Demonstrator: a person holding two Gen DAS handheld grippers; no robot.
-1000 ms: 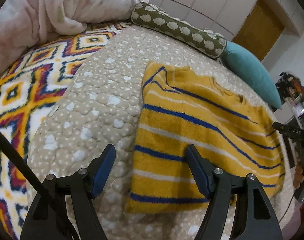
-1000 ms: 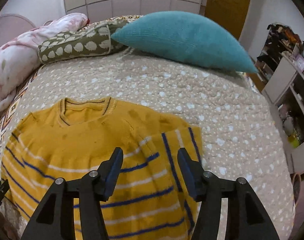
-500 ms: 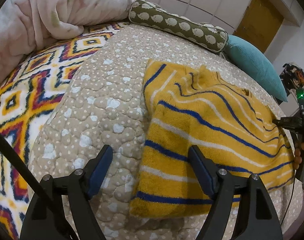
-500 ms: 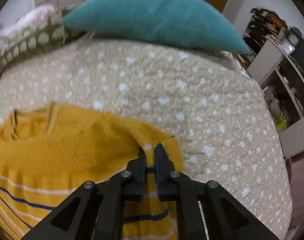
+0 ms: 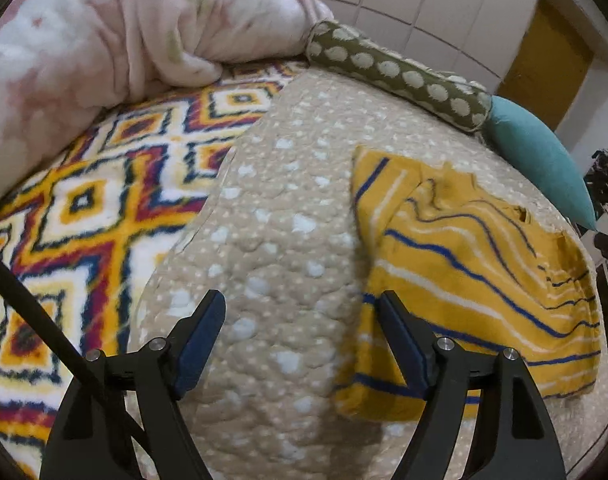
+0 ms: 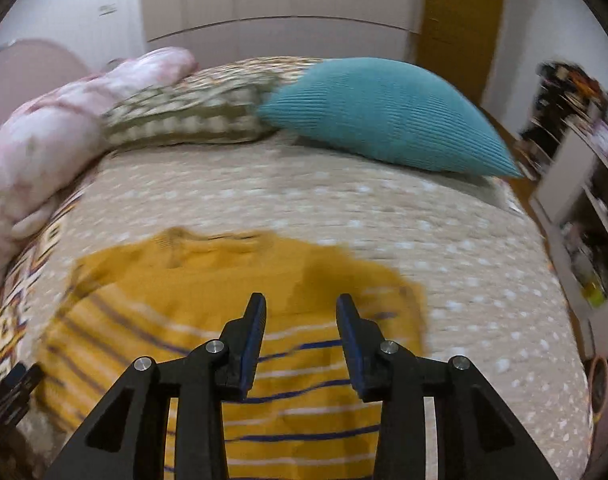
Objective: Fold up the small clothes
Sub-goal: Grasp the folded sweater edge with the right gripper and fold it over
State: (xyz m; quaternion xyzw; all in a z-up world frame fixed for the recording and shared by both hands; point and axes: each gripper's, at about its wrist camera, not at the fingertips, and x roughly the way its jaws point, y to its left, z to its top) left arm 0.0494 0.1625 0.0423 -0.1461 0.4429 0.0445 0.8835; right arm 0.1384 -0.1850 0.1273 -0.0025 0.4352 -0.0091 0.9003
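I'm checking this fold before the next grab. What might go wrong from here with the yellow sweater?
1. The yellow sweater lies rumpled near its collar, so the next fold may trap wrinkles.
2. The right gripper is opening above the sweater with nothing between its fingers; the folded-in sleeve could spring back.
3. The left gripper is open, straddling the sweater's edge and the beige quilt, so closing there may pinch quilt too.

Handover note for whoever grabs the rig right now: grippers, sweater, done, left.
Left gripper: open, empty, over the beige quilt beside the sweater's edge.
Right gripper: jaws opening, nothing between them, above the sweater.
Yellow striped sweater: on the quilt, both sleeves folded in over the body, collar toward the teal pillow.
Done: sleeve folds.
Left: probably fold the body in half, then tidy.
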